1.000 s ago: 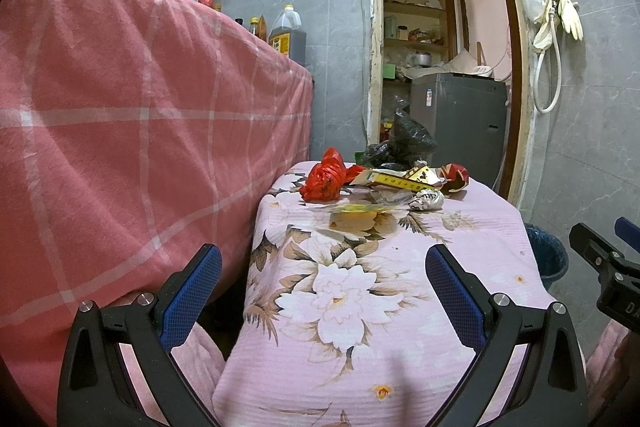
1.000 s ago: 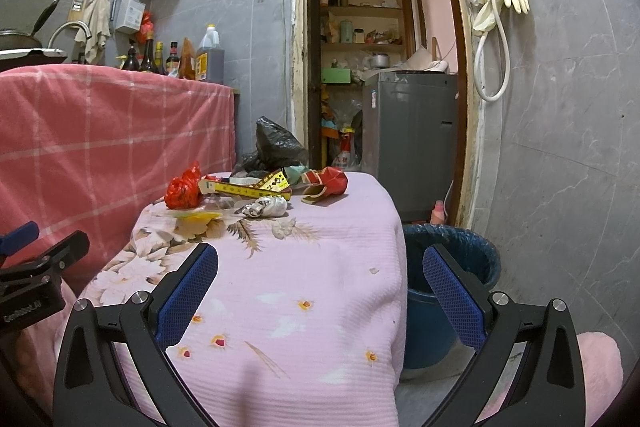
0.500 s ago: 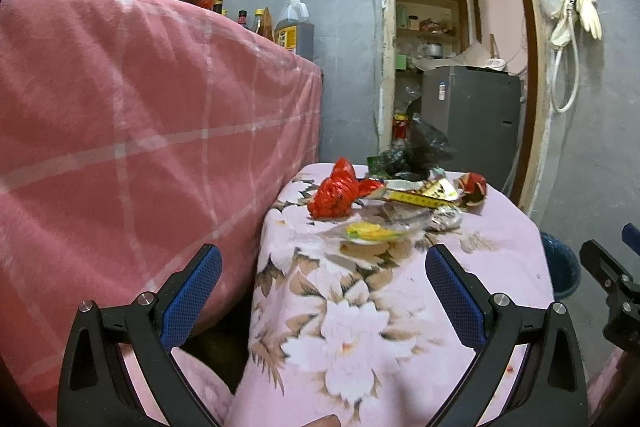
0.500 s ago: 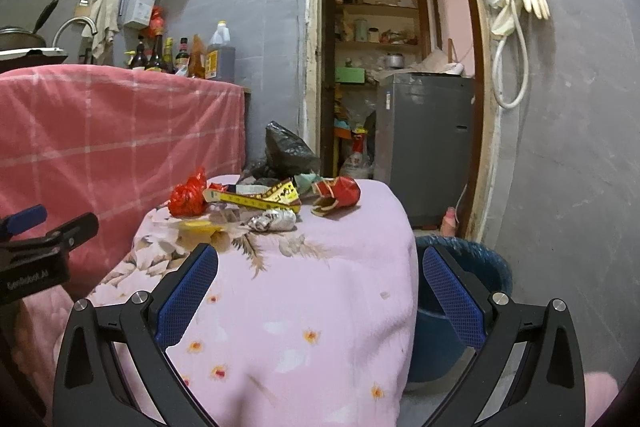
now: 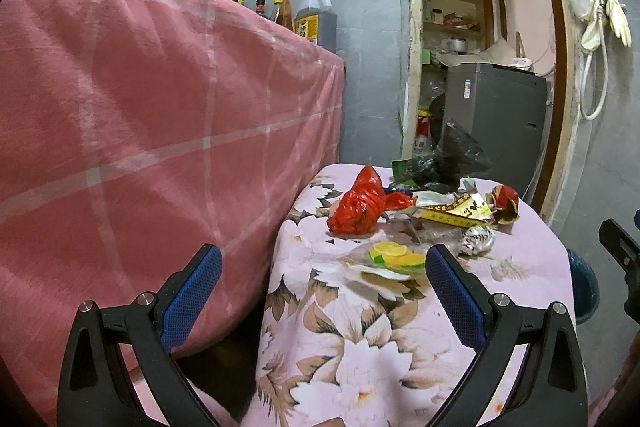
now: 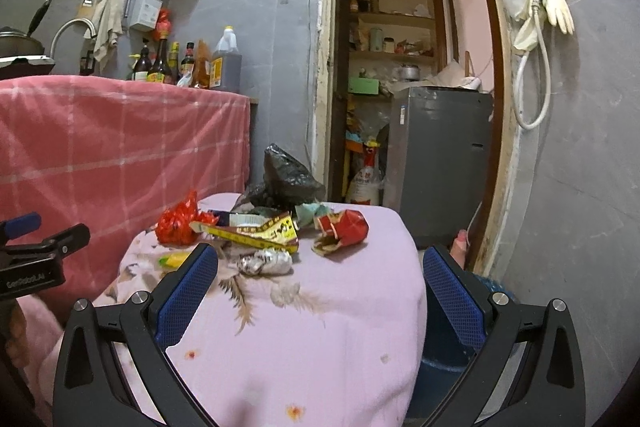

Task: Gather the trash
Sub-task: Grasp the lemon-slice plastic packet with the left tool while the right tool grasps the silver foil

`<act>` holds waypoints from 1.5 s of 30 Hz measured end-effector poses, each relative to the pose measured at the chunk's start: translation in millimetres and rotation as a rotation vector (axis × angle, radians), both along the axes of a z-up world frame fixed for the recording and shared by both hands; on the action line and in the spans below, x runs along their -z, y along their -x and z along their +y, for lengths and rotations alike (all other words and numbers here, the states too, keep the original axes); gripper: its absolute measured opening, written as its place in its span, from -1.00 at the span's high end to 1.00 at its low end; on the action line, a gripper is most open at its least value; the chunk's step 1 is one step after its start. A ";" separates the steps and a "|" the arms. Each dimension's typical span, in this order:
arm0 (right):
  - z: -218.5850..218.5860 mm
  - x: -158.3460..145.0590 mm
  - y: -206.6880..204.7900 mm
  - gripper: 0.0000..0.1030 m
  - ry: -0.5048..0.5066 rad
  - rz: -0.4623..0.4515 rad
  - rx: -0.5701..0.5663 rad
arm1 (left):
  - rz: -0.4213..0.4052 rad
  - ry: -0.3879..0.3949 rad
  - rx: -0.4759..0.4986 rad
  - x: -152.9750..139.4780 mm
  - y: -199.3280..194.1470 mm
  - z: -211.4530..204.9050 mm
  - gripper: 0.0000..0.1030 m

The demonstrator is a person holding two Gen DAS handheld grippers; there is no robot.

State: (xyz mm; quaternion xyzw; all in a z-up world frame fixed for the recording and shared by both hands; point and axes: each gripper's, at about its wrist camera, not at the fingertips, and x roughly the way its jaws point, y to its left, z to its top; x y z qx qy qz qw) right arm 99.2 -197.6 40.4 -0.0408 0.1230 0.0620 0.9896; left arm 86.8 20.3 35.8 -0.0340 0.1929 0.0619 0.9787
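Trash lies at the far end of a small table with a pink floral cloth (image 5: 400,327) (image 6: 320,327): a crumpled red bag (image 5: 360,205) (image 6: 178,225), a yellow wrapper (image 5: 454,213) (image 6: 256,229), a clear wrapper with lemon print (image 5: 394,255), a foil ball (image 5: 478,237) (image 6: 266,262), a crushed red carton (image 5: 506,203) (image 6: 340,229) and a black bag (image 5: 456,157) (image 6: 286,175). My left gripper (image 5: 324,293) is open and empty, short of the lemon wrapper. My right gripper (image 6: 320,289) is open and empty, short of the foil ball.
A blue bin (image 6: 460,351) (image 5: 582,287) stands on the floor right of the table. A counter draped in pink checked cloth (image 5: 160,127) (image 6: 120,139) rises on the left, bottles on top. A doorway with a grey appliance (image 6: 440,163) lies behind.
Both grippers have moved forward toward the trash pile, which now looks nearer and larger. Both stay open and empty.
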 end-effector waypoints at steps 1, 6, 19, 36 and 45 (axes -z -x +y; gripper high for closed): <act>0.5 -0.7 -3.7 -1.00 -0.001 0.001 -0.003 | 0.003 0.002 0.000 -0.7 -4.0 0.9 -0.94; 0.7 -2.3 -24.4 -1.00 -0.013 0.019 -0.028 | 0.030 0.028 0.011 -2.7 -21.9 3.8 -0.94; 4.2 12.5 -89.9 -0.77 -0.051 0.171 -0.141 | 0.178 0.139 0.097 11.4 -69.3 10.5 -0.82; 37.2 48.7 -160.2 0.03 0.008 0.451 -0.222 | 0.376 0.422 0.177 39.9 -103.5 25.2 0.14; 35.5 63.8 -175.7 0.04 -0.027 0.567 -0.235 | 0.400 0.486 0.197 43.6 -108.0 25.5 0.78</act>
